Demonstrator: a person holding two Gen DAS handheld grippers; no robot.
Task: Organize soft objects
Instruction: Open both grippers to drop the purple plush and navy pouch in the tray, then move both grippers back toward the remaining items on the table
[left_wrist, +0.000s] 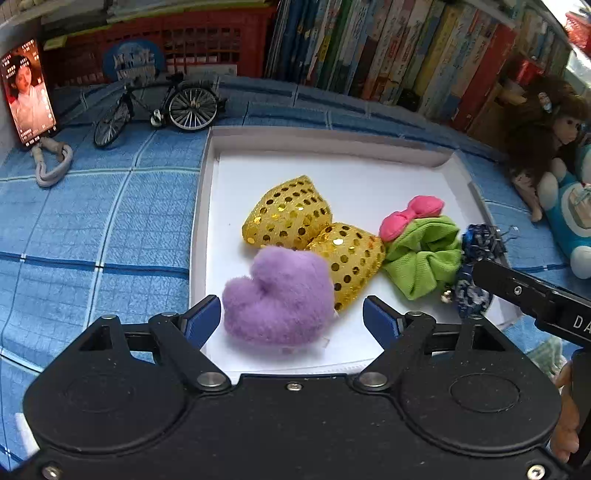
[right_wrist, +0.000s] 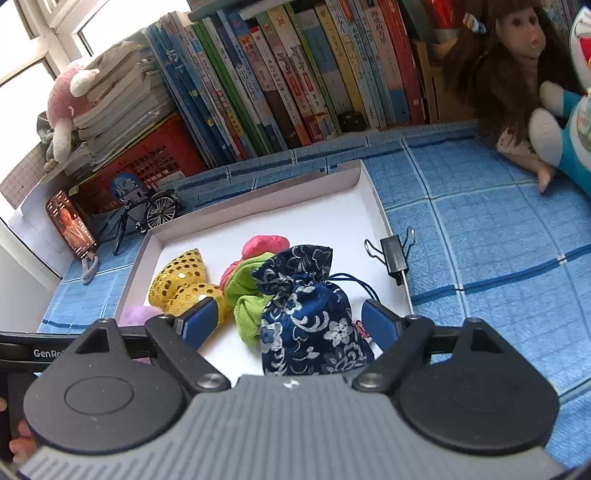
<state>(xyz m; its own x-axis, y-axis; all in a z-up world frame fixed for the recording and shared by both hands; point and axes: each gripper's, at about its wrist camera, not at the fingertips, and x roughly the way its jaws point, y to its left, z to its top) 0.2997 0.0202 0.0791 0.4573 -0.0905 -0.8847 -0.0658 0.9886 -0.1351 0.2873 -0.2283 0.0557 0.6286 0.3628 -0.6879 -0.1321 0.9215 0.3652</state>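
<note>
Trouble is looming: both claws are gaping empty, left claw around the purple heart, right claw around the brocade pouch; closing could be snagging its drawstring.

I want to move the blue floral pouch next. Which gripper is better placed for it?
Right. The right gripper is open with the blue floral pouch between its fingers. The left gripper is open around the purple plush heart instead.

a home bedroom: checked blue bedsheet, bookshelf, doll
</note>
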